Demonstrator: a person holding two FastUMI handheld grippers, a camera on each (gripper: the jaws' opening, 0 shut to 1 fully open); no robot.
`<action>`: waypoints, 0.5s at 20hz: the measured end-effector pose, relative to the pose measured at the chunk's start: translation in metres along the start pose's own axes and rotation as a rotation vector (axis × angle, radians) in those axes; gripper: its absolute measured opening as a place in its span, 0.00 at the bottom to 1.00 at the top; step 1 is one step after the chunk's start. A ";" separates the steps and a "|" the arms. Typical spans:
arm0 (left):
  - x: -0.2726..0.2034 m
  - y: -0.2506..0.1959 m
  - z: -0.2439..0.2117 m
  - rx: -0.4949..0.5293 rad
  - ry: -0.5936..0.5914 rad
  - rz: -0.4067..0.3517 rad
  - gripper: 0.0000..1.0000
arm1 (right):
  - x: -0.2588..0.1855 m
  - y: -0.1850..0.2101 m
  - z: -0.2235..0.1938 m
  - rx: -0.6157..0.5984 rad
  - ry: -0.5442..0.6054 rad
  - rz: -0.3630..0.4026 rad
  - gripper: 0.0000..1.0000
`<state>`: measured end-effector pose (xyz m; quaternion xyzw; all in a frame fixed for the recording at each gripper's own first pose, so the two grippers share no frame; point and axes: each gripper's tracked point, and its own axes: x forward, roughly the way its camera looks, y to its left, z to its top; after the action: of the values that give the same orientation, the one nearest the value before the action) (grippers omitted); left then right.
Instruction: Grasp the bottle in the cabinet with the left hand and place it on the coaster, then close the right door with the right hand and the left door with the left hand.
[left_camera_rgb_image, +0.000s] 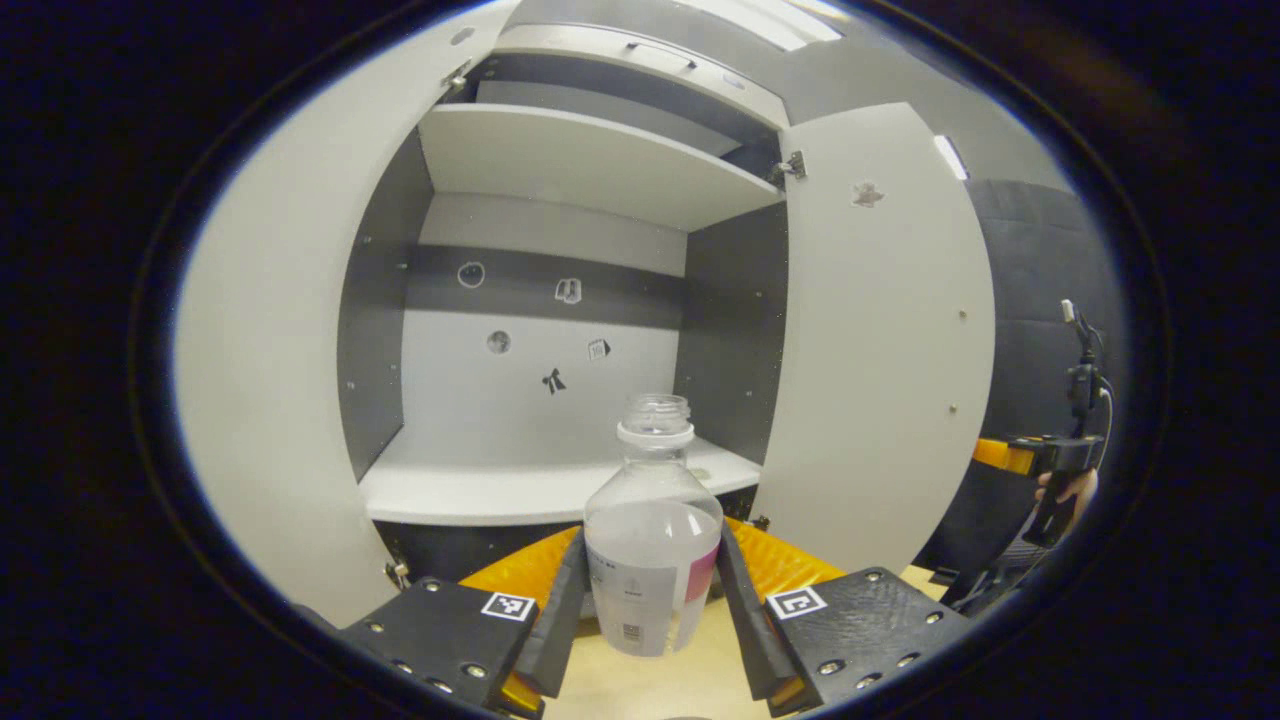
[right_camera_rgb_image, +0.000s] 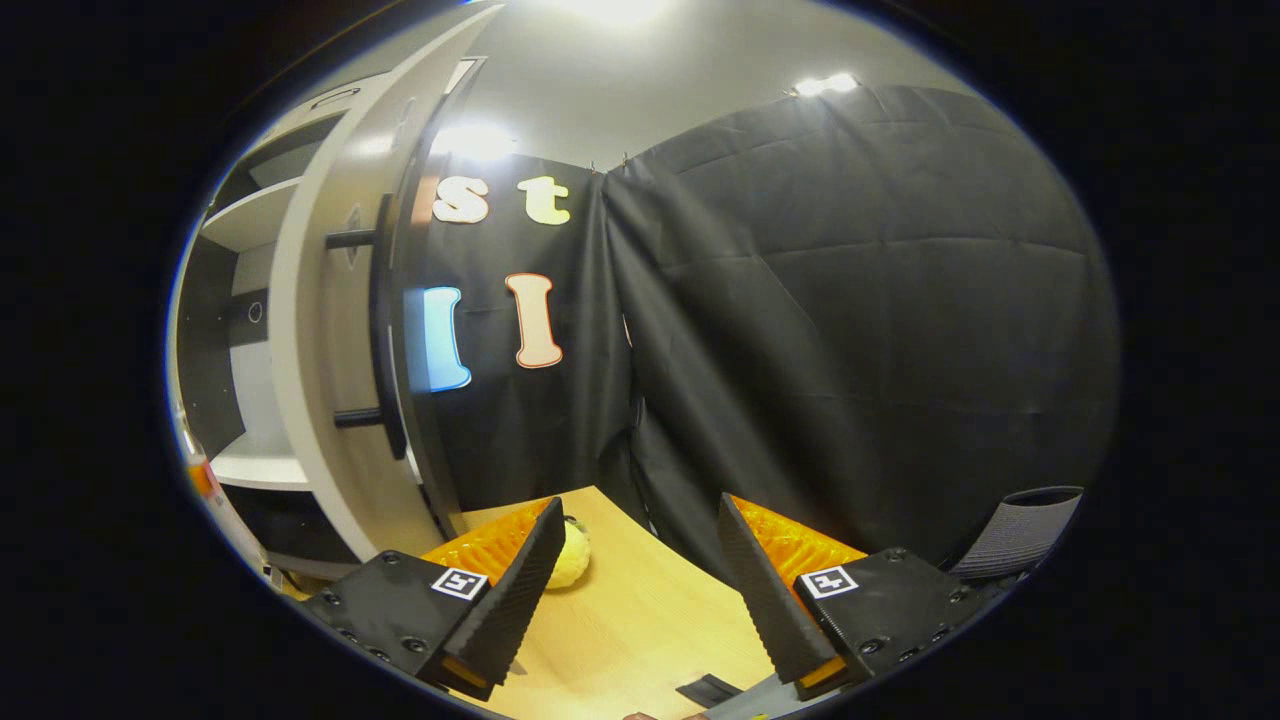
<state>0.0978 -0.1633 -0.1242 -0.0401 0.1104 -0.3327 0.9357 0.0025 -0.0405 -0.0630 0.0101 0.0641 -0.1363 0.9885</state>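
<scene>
A clear, uncapped bottle with a white and pink label stands upright between the fingers of my left gripper, which is shut on its body. It is held in front of the open cabinet, over the wooden table. The left door and right door both stand wide open. My right gripper is open with nothing between its fingers, over the table beside the right door, whose dark bar handle faces it. In the left gripper view that gripper shows far right, held by a hand.
The cabinet's lower shelf and upper shelf are bare, with small stickers on the back wall. A yellow soft object lies on the table near the door. A dark flat piece lies at the table's near edge. Black cloth walls the right.
</scene>
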 end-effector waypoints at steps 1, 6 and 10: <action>-0.003 -0.001 -0.014 -0.006 0.009 -0.006 0.69 | -0.007 0.000 -0.001 0.002 0.001 -0.003 0.94; -0.019 -0.012 -0.080 -0.080 0.029 -0.034 0.69 | -0.037 -0.004 -0.011 -0.002 0.016 -0.018 0.97; -0.028 -0.026 -0.139 -0.063 0.080 -0.043 0.69 | -0.050 -0.013 -0.017 -0.017 0.041 -0.035 0.97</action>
<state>0.0287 -0.1659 -0.2504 -0.0583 0.1573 -0.3503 0.9215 -0.0512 -0.0388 -0.0738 0.0031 0.0855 -0.1530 0.9845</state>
